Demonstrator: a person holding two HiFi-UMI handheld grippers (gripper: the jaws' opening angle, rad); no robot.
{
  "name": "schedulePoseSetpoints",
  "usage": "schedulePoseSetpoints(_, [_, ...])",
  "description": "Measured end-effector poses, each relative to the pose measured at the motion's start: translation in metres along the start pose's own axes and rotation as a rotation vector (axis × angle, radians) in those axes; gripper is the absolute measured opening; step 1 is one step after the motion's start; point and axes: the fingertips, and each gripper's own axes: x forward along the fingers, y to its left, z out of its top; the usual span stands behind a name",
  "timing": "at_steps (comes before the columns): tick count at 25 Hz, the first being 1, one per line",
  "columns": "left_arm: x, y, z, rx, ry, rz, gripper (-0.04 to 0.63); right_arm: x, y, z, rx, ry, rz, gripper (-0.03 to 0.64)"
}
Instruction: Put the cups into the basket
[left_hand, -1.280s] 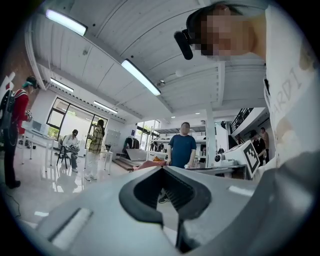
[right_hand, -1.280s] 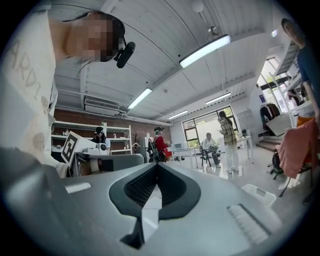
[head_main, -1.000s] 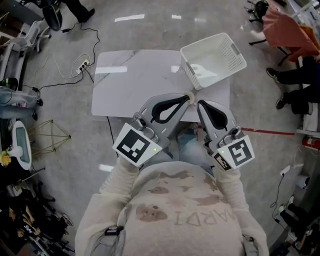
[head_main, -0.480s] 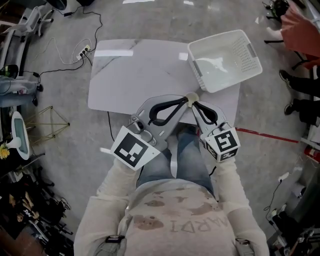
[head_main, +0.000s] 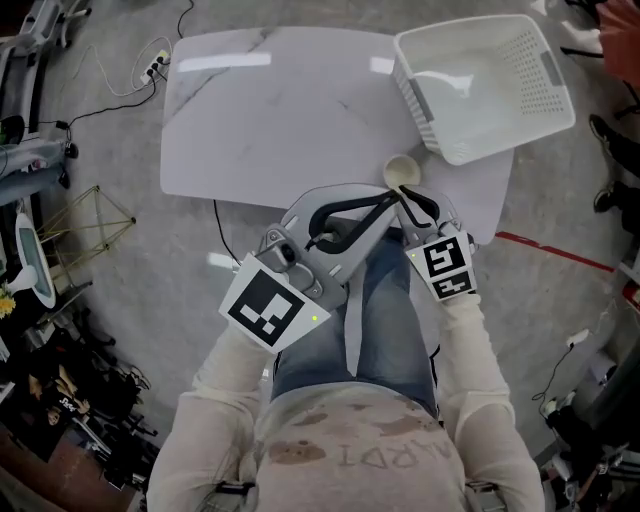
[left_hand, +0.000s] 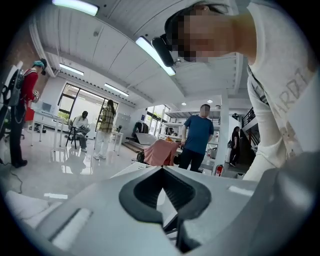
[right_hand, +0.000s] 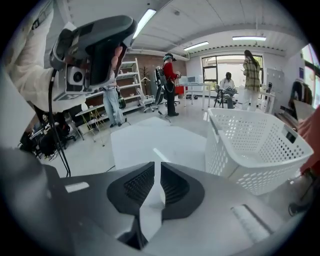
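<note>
Left gripper (head_main: 383, 203) is clenched: in the left gripper view (left_hand: 161, 172) the two dark pads meet at their tips, with only the curved hollow behind them and nothing held there. It hangs over the near edge of the white marble bench (head_main: 270, 120), angled toward the right. Right gripper (head_main: 405, 198) sits just beside it. In the right gripper view (right_hand: 157, 167) its pads stand all but together, with only a thin slit between them and nothing in it; pale bench (right_hand: 150, 140) shows beyond.

One cream cup (head_main: 402, 172) stands upright on the bench, mouth up, close to the near edge. It is just beyond both gripper tips and apart from them; neither gripper holds it. It stands just beside the near left corner of the white perforated basket (head_main: 425, 100), outside it. The basket rests on the right end of the bench, and no cup shows inside it. From the right gripper view the basket (right_hand: 255, 150) stands to the right.
</note>
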Motion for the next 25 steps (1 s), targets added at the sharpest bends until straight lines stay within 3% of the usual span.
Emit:
schedulePoseSetpoints(9, [-0.001, 0.002, -0.057, -0.036, 0.037, -0.022, 0.002, 0.049, 0.001, -0.062, -0.104, 0.159, -0.002, 0.069])
schedulePoseSetpoints(18, [-0.006, 0.007, -0.065, -0.039, 0.041, -0.005, 0.002, 0.078, -0.006, -0.093, -0.296, 0.374, -0.048, 0.074])
schedulePoseSetpoints(25, [-0.011, 0.008, -0.072, -0.036, 0.060, -0.003, 0.002, 0.091, -0.005, -0.102, -0.311, 0.416, -0.040, 0.055])
